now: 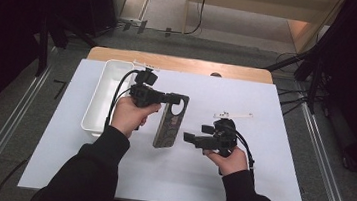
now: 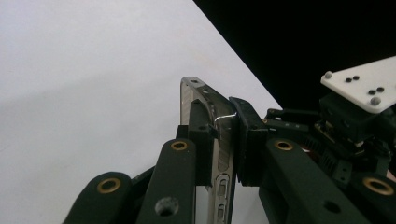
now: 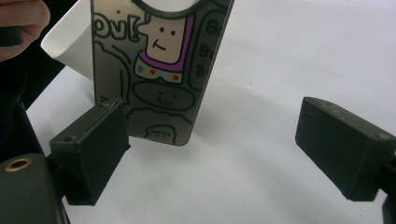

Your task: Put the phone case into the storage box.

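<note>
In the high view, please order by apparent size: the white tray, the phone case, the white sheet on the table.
1. white sheet
2. white tray
3. phone case, held up toward the camera by the left gripper, so it may look larger than it is.

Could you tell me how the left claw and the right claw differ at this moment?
The left claw is shut on the edges of the phone case, while the right claw stands open with nothing between its jaws. The left claw lies nearer the white tray; the right claw lies further from it, on the case's other side, pointing towards the case. Both are black, hand-held, and over the white table cover.
</note>
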Motion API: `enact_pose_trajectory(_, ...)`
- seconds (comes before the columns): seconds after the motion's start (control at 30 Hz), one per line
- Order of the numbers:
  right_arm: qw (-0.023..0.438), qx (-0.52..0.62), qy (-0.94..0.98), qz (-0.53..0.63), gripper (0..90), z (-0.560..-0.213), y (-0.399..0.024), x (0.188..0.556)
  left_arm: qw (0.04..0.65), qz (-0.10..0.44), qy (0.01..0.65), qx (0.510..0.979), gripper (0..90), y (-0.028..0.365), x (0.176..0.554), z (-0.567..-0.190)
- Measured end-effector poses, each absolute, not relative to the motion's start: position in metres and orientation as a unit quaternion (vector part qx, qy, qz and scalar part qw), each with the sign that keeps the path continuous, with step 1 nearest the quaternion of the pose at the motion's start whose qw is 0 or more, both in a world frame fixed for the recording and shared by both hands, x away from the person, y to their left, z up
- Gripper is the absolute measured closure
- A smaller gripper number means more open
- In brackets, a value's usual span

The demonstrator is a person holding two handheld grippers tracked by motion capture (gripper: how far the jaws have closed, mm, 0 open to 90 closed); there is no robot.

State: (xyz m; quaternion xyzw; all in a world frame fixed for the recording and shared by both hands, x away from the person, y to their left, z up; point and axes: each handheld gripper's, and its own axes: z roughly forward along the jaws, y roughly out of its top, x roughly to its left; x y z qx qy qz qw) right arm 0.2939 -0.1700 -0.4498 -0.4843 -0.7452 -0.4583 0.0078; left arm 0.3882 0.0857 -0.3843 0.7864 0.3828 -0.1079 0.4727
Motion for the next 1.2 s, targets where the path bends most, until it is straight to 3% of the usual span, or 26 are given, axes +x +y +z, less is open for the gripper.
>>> enact_pose_trajectory(0.33,0.014,-0.474,-0.746,-0.468,9.1,-0.446,-0.177,0.291,0.481,-0.117,0.367,0.787,79.5,0.089,0.384,-0.384)
enact_pose_trajectory(0.4,0.015,-0.475,-0.744,-0.469,13.8,-0.446,-0.178,0.291,0.482,-0.116,0.362,0.789,79.5,0.090,0.382,-0.383)
enact_pose_trajectory(1.2,0.012,-0.472,-0.736,-0.485,13.9,-0.439,-0.189,0.295,0.487,-0.113,0.340,0.797,79.5,0.094,0.370,-0.382)
